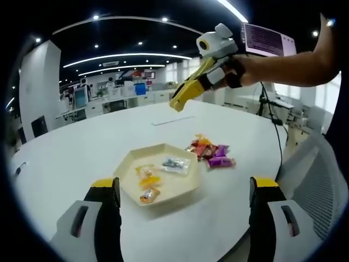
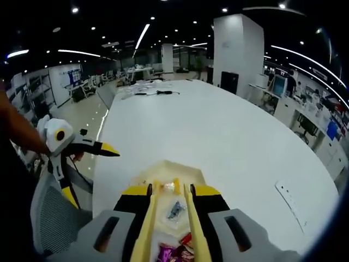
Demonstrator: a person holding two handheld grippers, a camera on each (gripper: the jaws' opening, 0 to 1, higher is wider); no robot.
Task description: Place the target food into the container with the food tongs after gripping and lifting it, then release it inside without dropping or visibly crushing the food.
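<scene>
With the right gripper (image 1: 177, 103) pressed on empty tongs (image 2: 170, 218) above the tray (image 1: 188, 188), a descent to the sweets (image 1: 211, 153) is needed; the left gripper (image 1: 185, 202) is spread.

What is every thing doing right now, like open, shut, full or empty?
Left gripper: open, fingers wide apart, holding nothing.
Right gripper: tongs clamped in it.
Tongs: raised above the table, tips nearly together, nothing visibly held.
Tray: holds a few wrapped snacks.
Snack pile: on the table beside the tray.
</scene>
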